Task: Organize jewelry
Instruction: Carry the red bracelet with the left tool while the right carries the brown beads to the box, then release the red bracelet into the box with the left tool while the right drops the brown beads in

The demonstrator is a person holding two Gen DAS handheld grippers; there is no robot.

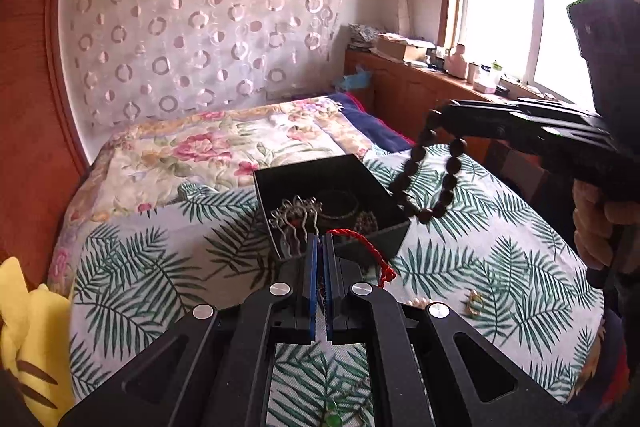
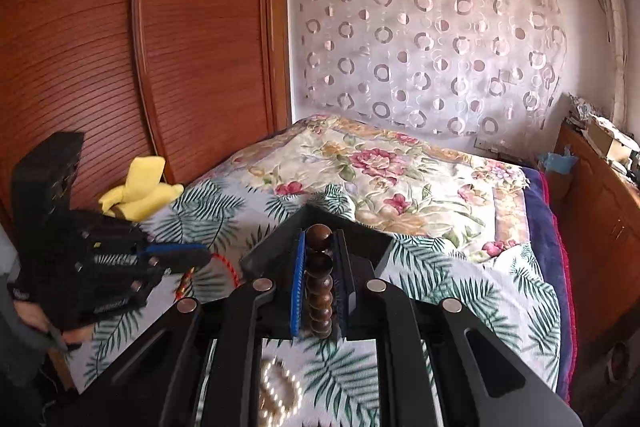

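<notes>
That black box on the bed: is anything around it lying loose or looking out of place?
Yes. Some jewelry lies outside the black box, loose on the leaf-print bedspread: a pearl strand and a small gold piece. A red cord trails from the shut left tool, and the right tool holds a bead bracelet.

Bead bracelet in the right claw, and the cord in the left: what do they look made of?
Bead bracelet: likely polished wood, dark brown and round with glossy highlights; resin is possible. Red cord: twisted textile string, matte, with a visible spiral ply, hanging limp.
</notes>
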